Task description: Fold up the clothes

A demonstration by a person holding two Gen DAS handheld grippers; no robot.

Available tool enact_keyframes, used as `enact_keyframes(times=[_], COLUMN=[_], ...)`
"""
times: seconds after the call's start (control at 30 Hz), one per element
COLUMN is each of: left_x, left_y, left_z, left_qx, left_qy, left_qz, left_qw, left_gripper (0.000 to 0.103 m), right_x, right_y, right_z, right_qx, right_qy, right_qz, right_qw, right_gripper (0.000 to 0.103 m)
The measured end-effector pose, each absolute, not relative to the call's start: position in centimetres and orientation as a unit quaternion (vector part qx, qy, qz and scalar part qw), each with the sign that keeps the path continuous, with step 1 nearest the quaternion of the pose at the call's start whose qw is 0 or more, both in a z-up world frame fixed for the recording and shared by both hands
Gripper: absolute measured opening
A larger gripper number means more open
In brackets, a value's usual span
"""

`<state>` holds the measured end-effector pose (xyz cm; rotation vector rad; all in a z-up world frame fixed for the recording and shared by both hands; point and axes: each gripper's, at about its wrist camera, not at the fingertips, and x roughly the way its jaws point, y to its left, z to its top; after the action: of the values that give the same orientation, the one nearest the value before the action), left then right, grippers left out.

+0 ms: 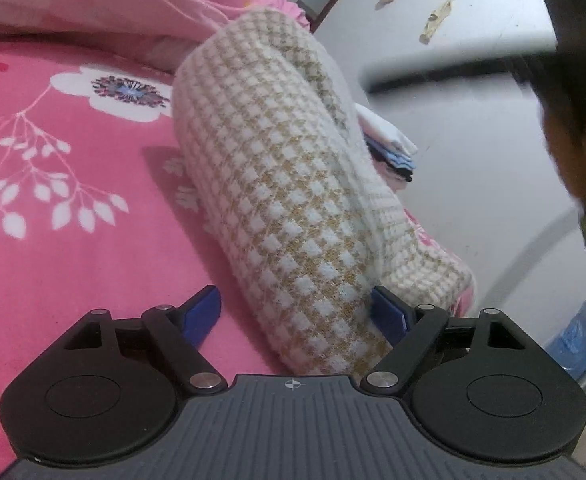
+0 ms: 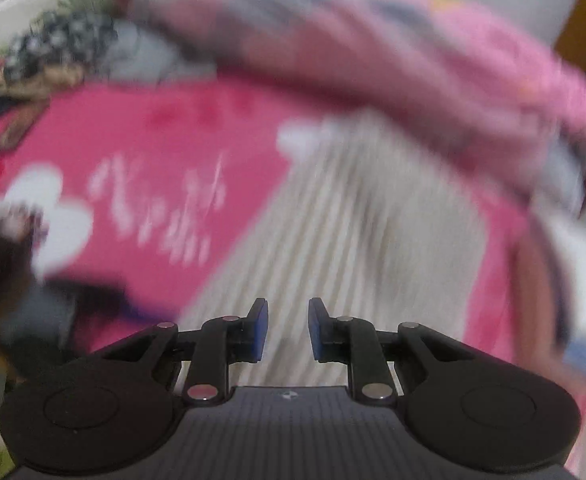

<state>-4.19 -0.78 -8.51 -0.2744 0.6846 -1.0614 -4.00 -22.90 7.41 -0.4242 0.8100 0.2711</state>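
folded checked sweater lies on the pink bedsheet, between the left gripper jaws, wide, not pinching. right gripper narrow, empty, blurred above it. a careless nudge could unroll the fold.

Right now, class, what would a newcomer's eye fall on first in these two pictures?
First, the cream-and-tan checked knit garment, folded into a thick roll on the pink floral bedsheet, running up the middle of the left wrist view between the left claw's wide-spread blue fingers. In the blurred right wrist view, the right claw hangs narrow and empty above it.
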Motion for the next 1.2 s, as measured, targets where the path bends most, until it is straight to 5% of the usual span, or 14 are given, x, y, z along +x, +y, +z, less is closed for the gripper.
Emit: enact_keyframes(times=[0.23, 0.43, 0.6, 0.83, 1.2], left_x=[-3.8, -4.1, -4.2, -4.8, -4.4], left_y=[-0.6, -0.5, -0.4, 0.0, 0.4], left_z=[-8.9, -9.1, -9.2, -9.1, -9.4], left_qx=[-0.141, -0.138, -0.139, -0.154, -0.153], left_qy=[0.319, 0.313, 0.310, 0.306, 0.310], left_qz=[-0.487, -0.493, -0.492, -0.479, -0.489], left_qw=[0.801, 0.800, 0.801, 0.808, 0.801], left_gripper=[0.083, 0.085, 0.085, 0.084, 0.084], right_x=[4.3, 4.4, 5.8, 13.2, 11.6], right_y=[-22.6, -23.0, -20.8, -25.4, -23.9], right_z=[-4.1, -0.9, 4.3, -5.9, 0.5], right_qx=[-0.264, -0.255, -0.259, -0.124, -0.138], right_qy=[0.465, 0.481, 0.399, 0.425, 0.382], right_qz=[0.095, 0.088, 0.084, 0.078, 0.102], right_qw=[0.840, 0.834, 0.875, 0.893, 0.908], right_gripper=[0.020, 0.022, 0.022, 0.022, 0.023])
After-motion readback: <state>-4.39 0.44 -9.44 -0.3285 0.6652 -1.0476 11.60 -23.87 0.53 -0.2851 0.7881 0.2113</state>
